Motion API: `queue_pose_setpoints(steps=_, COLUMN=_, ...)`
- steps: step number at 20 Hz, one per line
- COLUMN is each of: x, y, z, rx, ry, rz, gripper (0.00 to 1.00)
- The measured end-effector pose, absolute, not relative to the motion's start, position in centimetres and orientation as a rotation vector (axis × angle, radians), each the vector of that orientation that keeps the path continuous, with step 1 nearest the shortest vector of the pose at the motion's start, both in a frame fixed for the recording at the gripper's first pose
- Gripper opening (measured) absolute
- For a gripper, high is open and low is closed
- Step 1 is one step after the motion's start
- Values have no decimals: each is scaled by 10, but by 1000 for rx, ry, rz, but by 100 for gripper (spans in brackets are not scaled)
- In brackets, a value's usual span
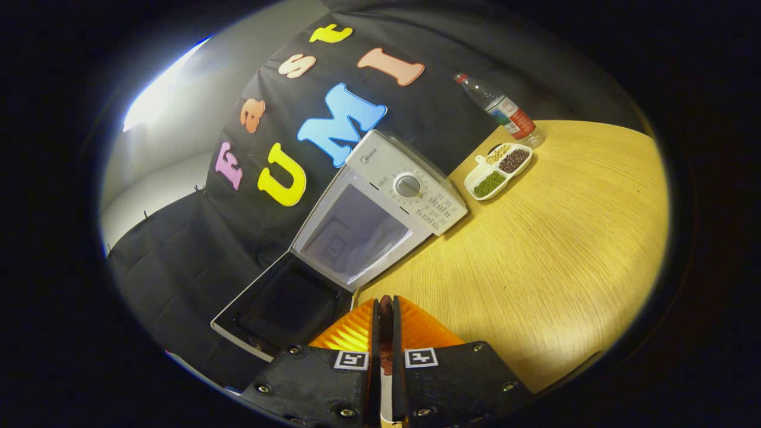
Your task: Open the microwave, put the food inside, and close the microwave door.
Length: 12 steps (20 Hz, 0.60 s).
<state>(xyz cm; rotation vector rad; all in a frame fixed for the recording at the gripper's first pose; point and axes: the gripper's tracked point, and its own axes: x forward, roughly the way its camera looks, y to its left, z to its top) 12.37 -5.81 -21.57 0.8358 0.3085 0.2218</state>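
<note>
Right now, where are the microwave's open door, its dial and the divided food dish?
microwave door [284,309]: gripper view, dark window pane of the swung-open door.
dial [408,186]: gripper view, centre of the round knob.
divided food dish [478,177]: gripper view, white rim.
</note>
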Motion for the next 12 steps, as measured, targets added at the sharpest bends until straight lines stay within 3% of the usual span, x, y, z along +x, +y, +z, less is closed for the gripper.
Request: queue_pose_setpoints(steps=12, x=204, y=-19, z=-135, rx=814, ry=157, rz=240, gripper=8)
